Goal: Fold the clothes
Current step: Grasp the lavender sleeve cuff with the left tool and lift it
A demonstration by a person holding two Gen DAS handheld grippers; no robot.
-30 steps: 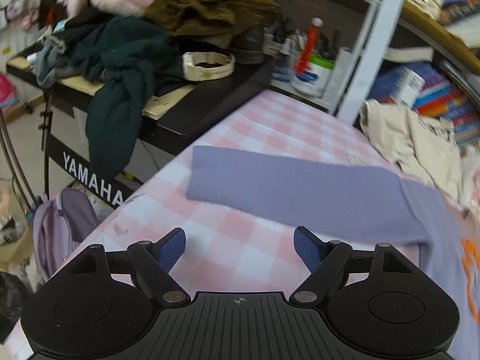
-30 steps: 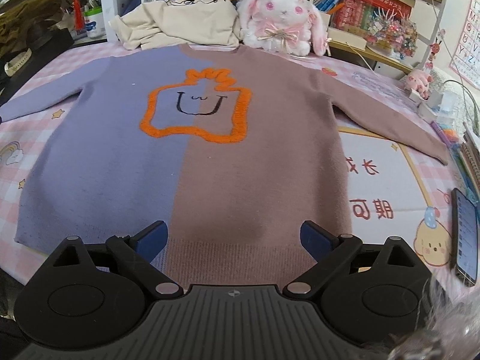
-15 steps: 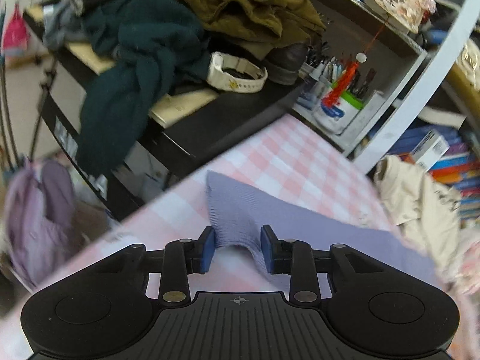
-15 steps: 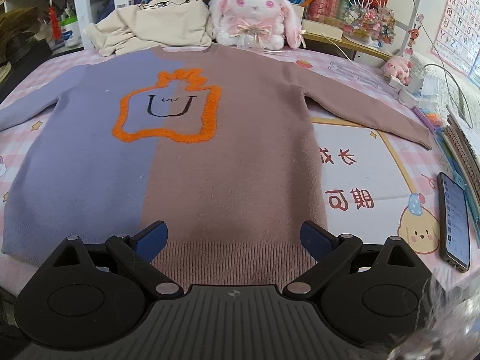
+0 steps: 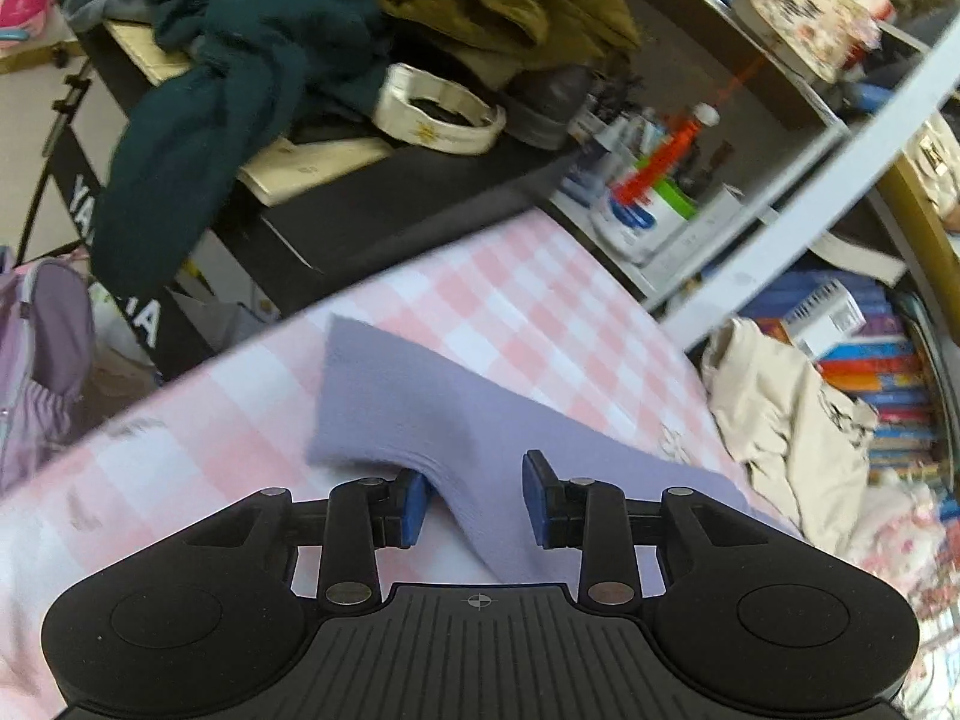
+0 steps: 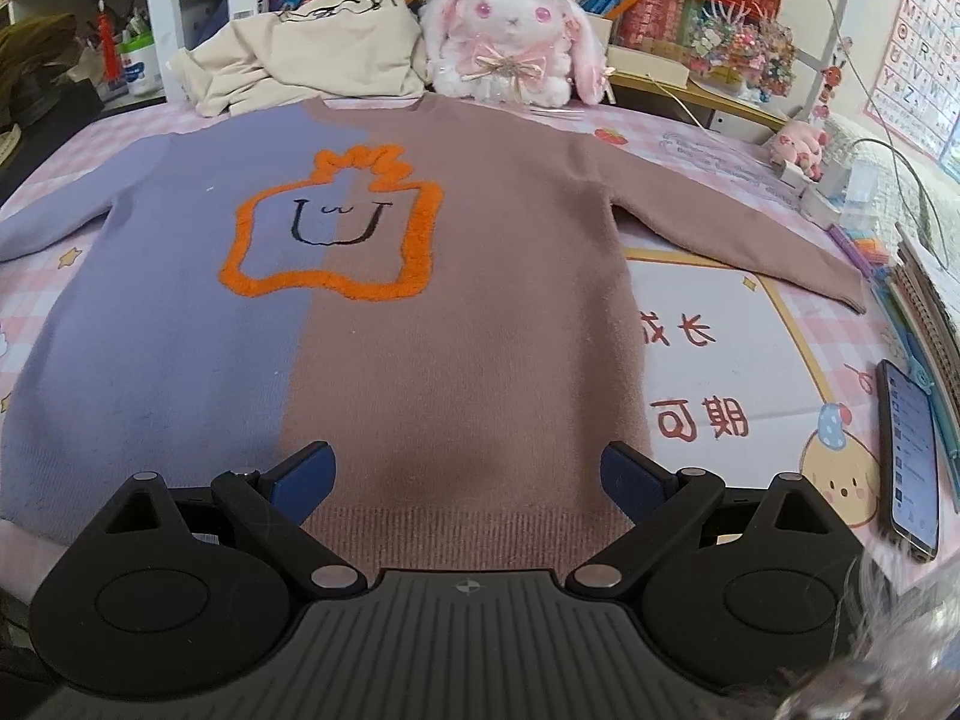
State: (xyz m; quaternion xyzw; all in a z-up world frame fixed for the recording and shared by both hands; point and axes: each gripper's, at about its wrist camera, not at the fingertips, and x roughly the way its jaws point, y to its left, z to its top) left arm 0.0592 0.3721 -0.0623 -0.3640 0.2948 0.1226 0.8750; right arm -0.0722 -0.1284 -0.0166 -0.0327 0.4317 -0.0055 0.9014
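Observation:
A sweater [image 6: 372, 324], half lilac and half dusty pink with an orange outlined face, lies flat on the pink checked table [image 6: 708, 360]. Its lilac left sleeve [image 5: 432, 414] stretches toward the table's left edge. My left gripper [image 5: 474, 501] is shut on a fold of that sleeve near the cuff and lifts it off the cloth. My right gripper [image 6: 468, 474] is open and empty, hovering over the sweater's bottom hem. The pink right sleeve [image 6: 738, 228] lies spread out to the right.
A cream garment [image 6: 312, 54] and a plush rabbit [image 6: 510, 42] sit behind the collar. A phone [image 6: 912, 456] and notebooks [image 6: 924, 300] lie at the right edge. A black keyboard stand piled with dark clothes [image 5: 252, 66] stands left of the table. Shelves [image 5: 780, 192] are behind.
My left gripper went from open above the sleeve to shut on it near the cuff, and has raised it slightly. My right gripper stayed open over the hem, shifting slightly.

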